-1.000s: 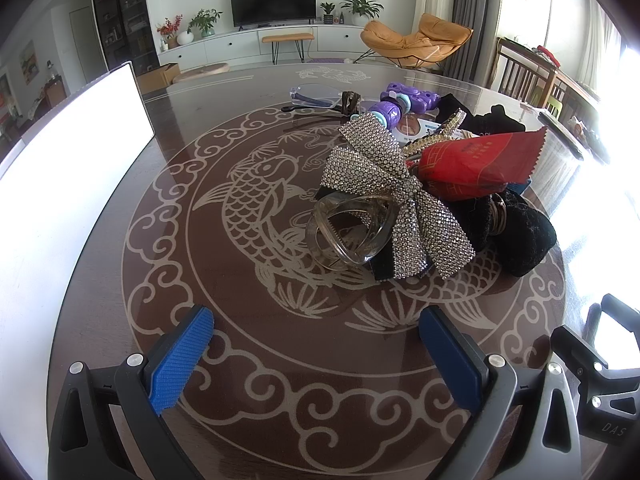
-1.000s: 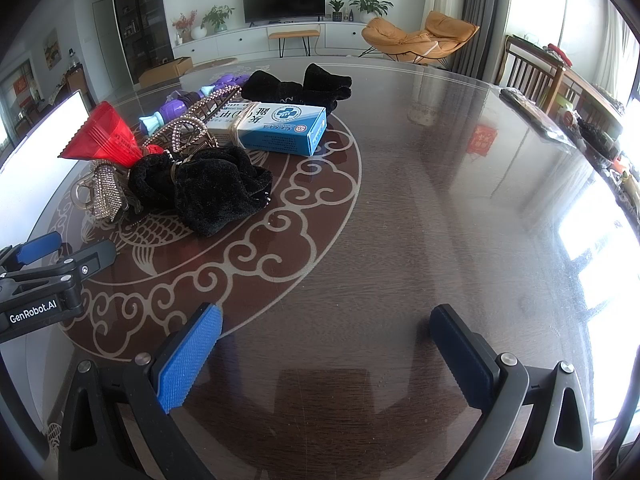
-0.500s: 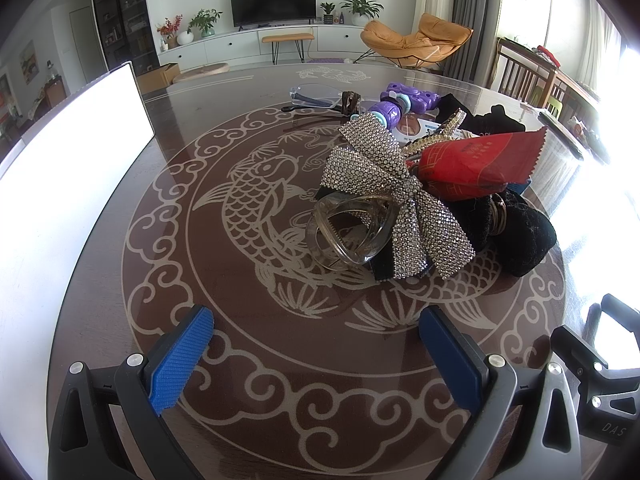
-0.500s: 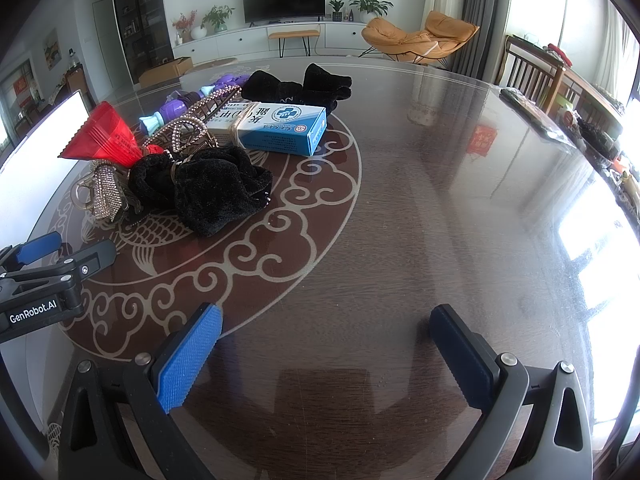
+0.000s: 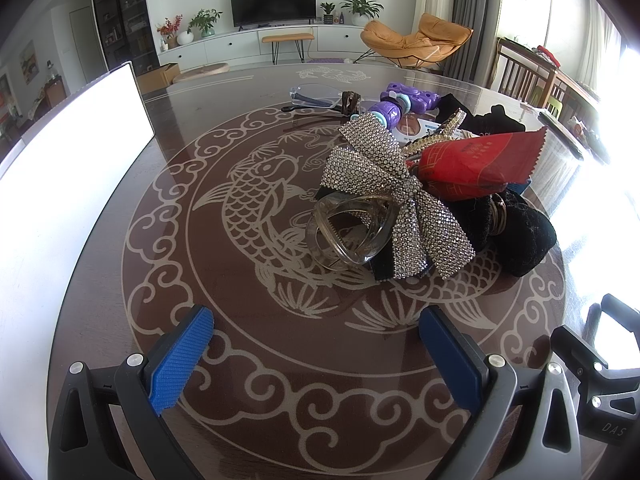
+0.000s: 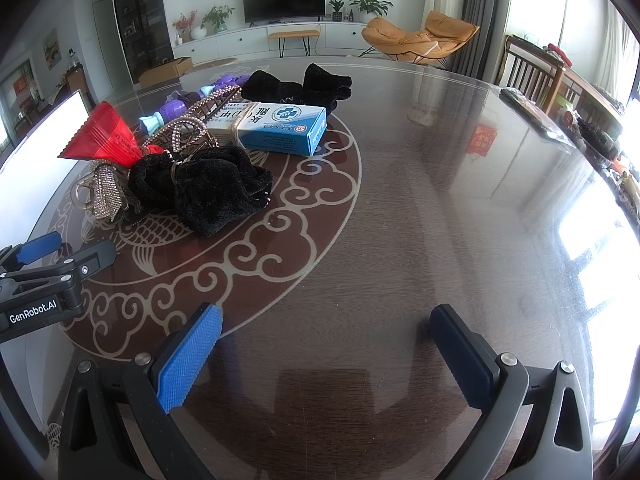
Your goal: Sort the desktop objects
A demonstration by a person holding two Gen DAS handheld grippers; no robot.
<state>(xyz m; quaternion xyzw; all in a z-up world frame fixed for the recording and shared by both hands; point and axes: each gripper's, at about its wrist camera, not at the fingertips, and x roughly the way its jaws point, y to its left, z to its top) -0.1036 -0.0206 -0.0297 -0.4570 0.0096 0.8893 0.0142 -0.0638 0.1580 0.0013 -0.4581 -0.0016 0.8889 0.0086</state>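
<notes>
Unchanged over the last second: left gripper [image 5: 316, 354] and right gripper [image 6: 326, 354] both spread wide and empty above the table [image 6: 440, 208], well short of the untouched pile of rhinestone bow [image 5: 394, 200], clear hair claw [image 5: 348, 232], red packet [image 5: 476, 160] and blue box [image 6: 280, 128], so sorting seems not yet begun.

Black gripper [image 5: 316, 354] frames, ribbed blue pads [image 5: 182, 360], silver screws, white "GenRobot.AI" lettering.
</notes>
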